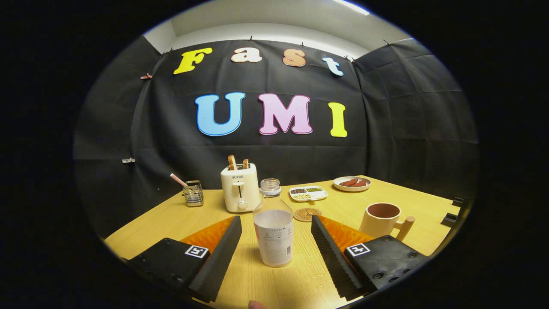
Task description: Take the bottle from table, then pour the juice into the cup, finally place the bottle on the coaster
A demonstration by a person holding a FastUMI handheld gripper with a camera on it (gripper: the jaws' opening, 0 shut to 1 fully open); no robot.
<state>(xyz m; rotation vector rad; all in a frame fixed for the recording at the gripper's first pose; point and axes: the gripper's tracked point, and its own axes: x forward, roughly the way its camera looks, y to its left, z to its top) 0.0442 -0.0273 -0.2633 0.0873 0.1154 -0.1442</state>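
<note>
While apart, jaws flanking bottle [273,227]

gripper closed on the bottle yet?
No. The gripper is open, its fingers apart on either side of the bottle, with table showing between each finger and the bottle.

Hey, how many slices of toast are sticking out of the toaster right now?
2, side by side in the toaster beyond the bottle, which stands between the open fingers: left slice, right slice. More could be hidden inside.
</note>
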